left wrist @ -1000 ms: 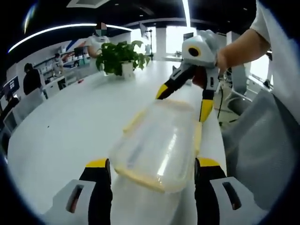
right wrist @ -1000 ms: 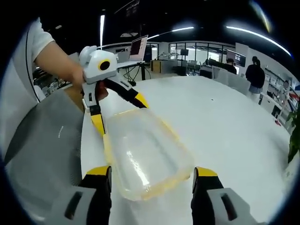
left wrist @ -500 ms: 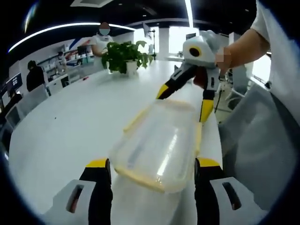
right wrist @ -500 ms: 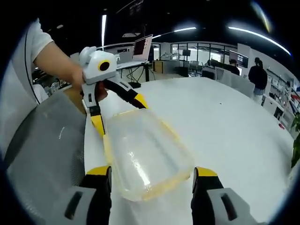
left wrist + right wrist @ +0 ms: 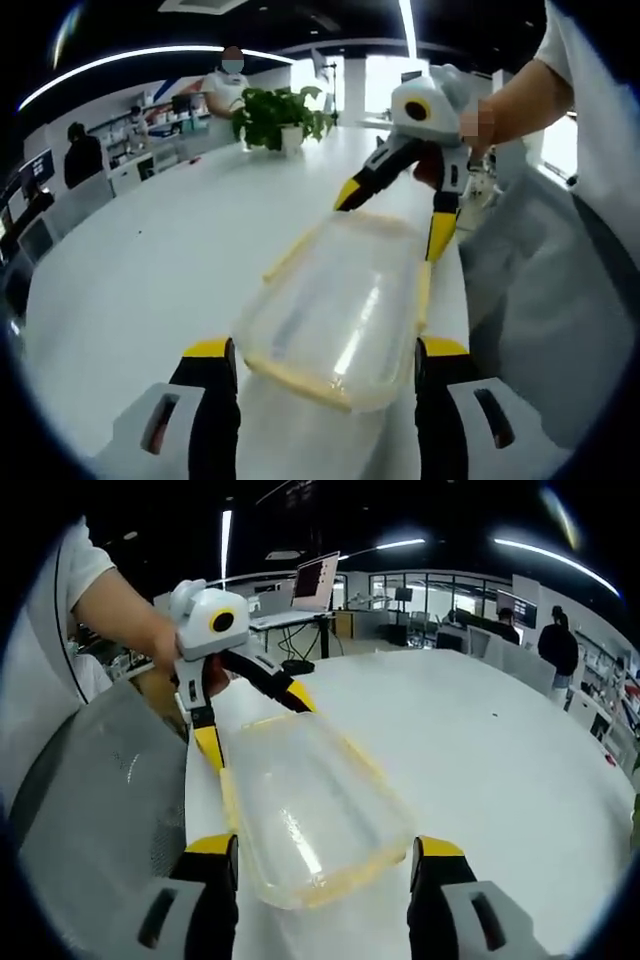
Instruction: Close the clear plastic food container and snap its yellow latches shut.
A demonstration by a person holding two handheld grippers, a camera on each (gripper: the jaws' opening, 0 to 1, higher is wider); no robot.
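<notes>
A clear plastic food container [image 5: 335, 305] with a yellow rim lies lengthwise between my two grippers, over a white table [image 5: 150, 260]. My left gripper [image 5: 325, 352] has its jaws against both sides of the near end. The right gripper [image 5: 393, 215] clamps the far end, held by a person's hand. In the right gripper view the same container [image 5: 310, 805] sits between my right gripper [image 5: 325, 848] jaws, and the left gripper [image 5: 253, 723] holds its far end. The lid looks down on the box. The latches' state is too blurred to read.
A potted plant [image 5: 283, 118] stands far back on the table, with people and shelves behind it. A laptop [image 5: 313, 581] sits on a far desk. The person's grey clothing [image 5: 95, 810] runs along the table edge beside the container.
The background has swung sideways in both views, so both cameras turned together. The container keeps the same place between both pairs of jaws.
</notes>
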